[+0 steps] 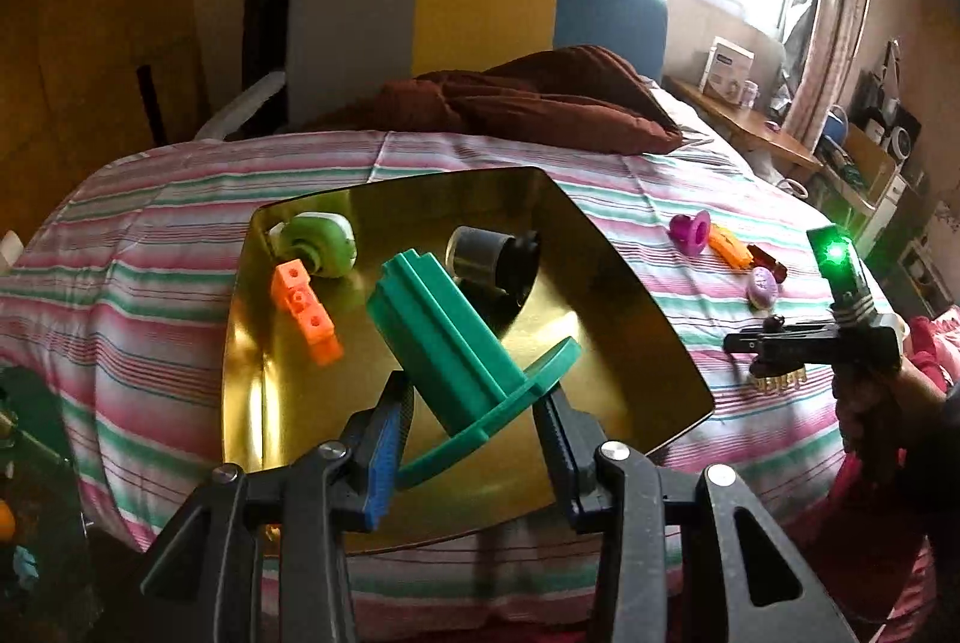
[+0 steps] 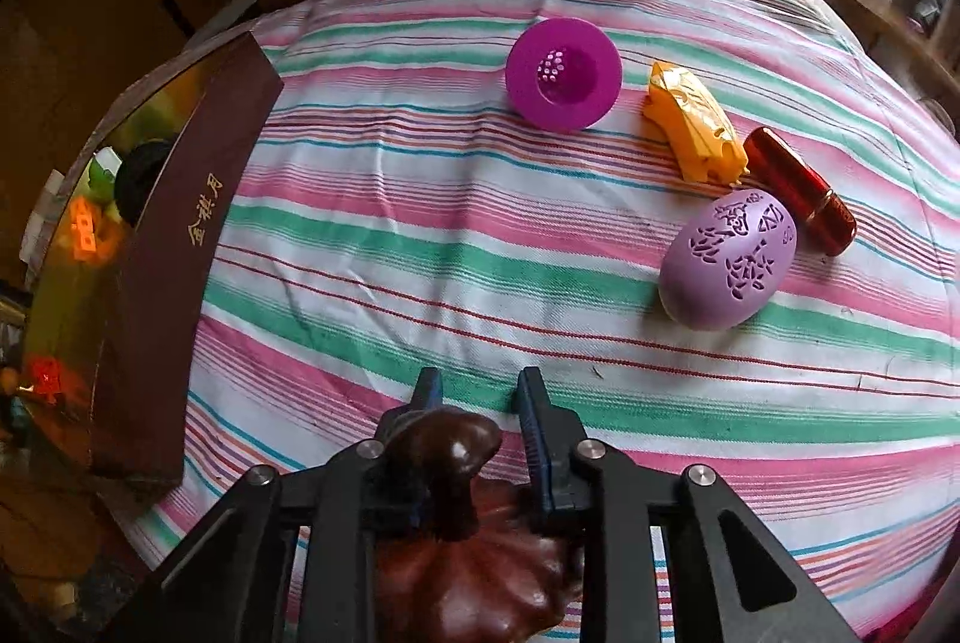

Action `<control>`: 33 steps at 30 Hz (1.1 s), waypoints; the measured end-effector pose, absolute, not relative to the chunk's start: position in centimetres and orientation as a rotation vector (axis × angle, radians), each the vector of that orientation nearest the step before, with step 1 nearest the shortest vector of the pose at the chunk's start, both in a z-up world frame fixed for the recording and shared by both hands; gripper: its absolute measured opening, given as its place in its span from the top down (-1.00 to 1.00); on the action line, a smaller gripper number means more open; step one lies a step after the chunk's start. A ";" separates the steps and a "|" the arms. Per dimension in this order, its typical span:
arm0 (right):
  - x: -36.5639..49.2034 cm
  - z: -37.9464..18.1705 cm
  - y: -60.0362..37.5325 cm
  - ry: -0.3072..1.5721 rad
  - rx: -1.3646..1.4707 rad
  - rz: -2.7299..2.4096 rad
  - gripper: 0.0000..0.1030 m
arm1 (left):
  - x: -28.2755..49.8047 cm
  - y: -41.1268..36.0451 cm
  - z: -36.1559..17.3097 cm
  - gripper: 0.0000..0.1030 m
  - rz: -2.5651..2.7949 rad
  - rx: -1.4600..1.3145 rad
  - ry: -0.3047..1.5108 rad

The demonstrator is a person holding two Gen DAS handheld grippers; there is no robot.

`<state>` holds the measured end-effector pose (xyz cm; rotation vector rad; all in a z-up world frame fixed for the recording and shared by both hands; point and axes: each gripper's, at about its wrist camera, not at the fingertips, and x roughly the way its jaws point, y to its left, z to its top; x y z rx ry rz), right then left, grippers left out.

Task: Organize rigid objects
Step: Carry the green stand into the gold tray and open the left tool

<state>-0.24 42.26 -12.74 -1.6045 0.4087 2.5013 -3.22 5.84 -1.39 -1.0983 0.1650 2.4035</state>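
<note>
Left gripper (image 1: 474,421) holds green flanged part (image 1: 456,343) tilted, column up-left.

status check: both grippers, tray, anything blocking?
Left gripper clamped on green flanged part above gold tray. Right gripper open around brown carved piece on striped bedsheet. Nothing blocking tray.

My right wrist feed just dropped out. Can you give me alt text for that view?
The right gripper points down at a striped bedspread with a glossy brown carved piece between its fingers, which are not clamped on it. Ahead lie a magenta strainer cup, yellow piece, red cylinder and lilac egg; a gold tray sits left.
</note>
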 end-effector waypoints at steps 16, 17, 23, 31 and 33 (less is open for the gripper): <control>-0.6 -12.7 41.2 0.304 -1.604 2.509 0.48 | -7.0 -0.8 -4.0 0.20 2.406 -1.251 -0.023; -0.6 -12.7 41.2 0.295 -1.604 2.509 0.48 | -7.3 -1.2 -4.2 0.20 2.402 -1.263 -0.023; -0.8 -12.7 40.8 0.262 -1.604 2.511 0.48 | -9.1 -1.4 -5.6 0.20 2.369 -1.327 0.025; -0.8 -12.8 40.6 0.249 -1.603 2.509 0.48 | -11.6 0.9 -7.7 0.19 2.297 -1.394 0.131; -0.8 -12.7 40.6 0.252 -1.604 2.508 0.48 | -12.4 1.5 -8.4 0.19 2.296 -1.421 0.172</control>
